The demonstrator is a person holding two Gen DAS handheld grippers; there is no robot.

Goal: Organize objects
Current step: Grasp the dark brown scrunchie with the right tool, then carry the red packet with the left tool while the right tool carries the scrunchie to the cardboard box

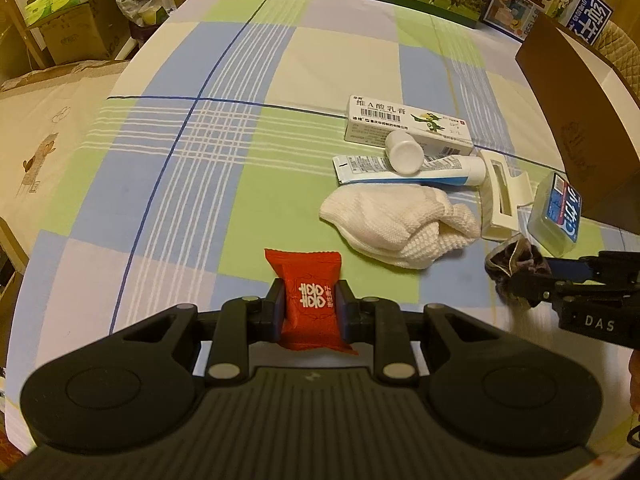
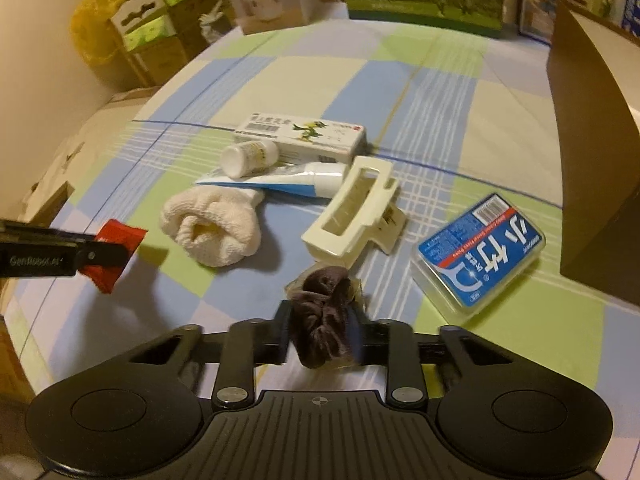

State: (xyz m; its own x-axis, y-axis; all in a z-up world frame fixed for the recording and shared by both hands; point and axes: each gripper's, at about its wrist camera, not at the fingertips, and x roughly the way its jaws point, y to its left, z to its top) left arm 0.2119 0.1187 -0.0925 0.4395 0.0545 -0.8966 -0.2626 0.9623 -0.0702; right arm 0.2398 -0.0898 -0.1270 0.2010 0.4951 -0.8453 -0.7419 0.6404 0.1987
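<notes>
Two grippers, both loaded: the left gripper [image 1: 311, 307] is clamped on a red candy packet [image 1: 310, 300] above the checked tablecloth [image 1: 168, 184], and the right gripper [image 2: 322, 330] is pinching a dark scrunchie [image 2: 323, 312]. From the left wrist the scrunchie is only a dark bunch at the right edge; the right wrist shows it held between the fingers. Between them lie a white knit cloth [image 1: 396, 226], a tube [image 1: 408, 170] with a small white bottle [image 1: 403, 150] resting on it, a medicine box [image 1: 404, 124], a cream hair claw [image 2: 352, 210] and a blue-labelled plastic case [image 2: 480, 250]. On the right stands a brown box [image 2: 592, 128].
</notes>
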